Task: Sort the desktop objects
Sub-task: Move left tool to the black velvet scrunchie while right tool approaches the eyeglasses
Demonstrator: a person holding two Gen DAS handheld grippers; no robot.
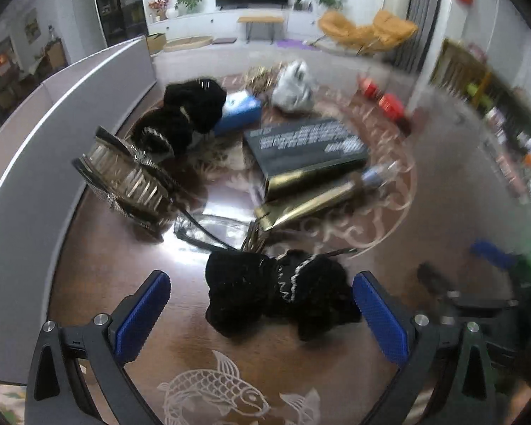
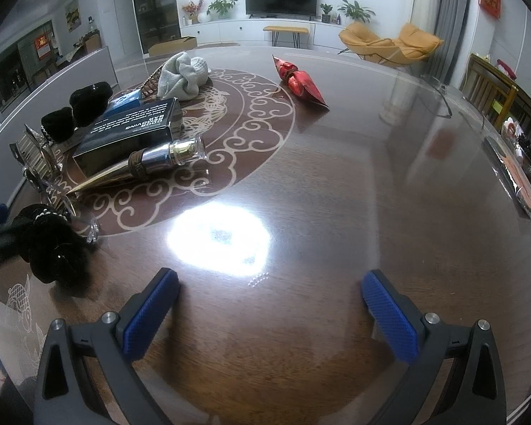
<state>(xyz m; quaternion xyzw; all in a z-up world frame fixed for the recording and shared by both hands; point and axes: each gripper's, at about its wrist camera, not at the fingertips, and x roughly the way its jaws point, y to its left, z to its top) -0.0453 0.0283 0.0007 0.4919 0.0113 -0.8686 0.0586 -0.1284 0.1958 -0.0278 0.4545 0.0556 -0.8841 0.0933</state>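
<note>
A black velvet bow with a beaded middle [image 1: 279, 292] [image 2: 51, 244] lies on the dark wooden table [image 2: 301, 212], between the blue pads of my left gripper [image 1: 262, 313], which stands open around it without touching. A second black bow [image 1: 187, 115] [image 2: 76, 109] lies further back beside a blue pack [image 1: 239, 111]. A black box [image 1: 304, 147] [image 2: 131, 134] rests over a gold cone-shaped bottle [image 2: 141, 168] [image 1: 311, 198]. My right gripper [image 2: 269, 311] hangs open over bare table with nothing between its fingers.
A comb-like hair clip [image 1: 131, 184] and a clear plastic piece [image 1: 212, 226] lie left of the box. A grey cloth [image 2: 184, 74] and a red foil wrapper [image 2: 301, 81] sit farther back. A grey partition [image 1: 53, 134] borders the table's left side. Wooden chairs [image 2: 492, 88] stand at right.
</note>
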